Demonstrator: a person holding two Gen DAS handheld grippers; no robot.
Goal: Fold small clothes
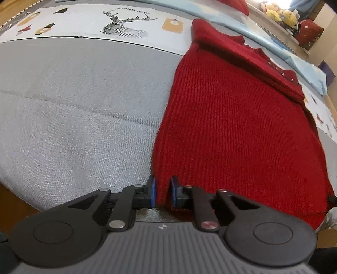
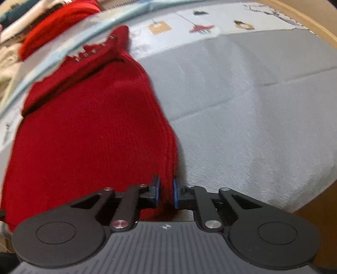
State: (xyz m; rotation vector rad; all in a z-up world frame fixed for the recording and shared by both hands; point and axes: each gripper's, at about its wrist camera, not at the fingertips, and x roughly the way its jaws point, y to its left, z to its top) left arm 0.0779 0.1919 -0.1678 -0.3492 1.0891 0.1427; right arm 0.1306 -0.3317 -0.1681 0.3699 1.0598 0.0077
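Observation:
A red knitted sweater lies on the grey bed cover, its sides folded in so it forms a long strip running away from me. My left gripper is shut on the near left corner of its hem, the knit pinched between the blue pads. In the right wrist view the same sweater fills the left half. My right gripper is shut on the near right corner of the hem. The collar end with small buttons lies at the far side.
The grey bed cover stretches left of the sweater and also shows in the right wrist view. A printed sheet with a deer drawing lies at the far side. Plush toys sit on a shelf beyond. More red cloth lies far left.

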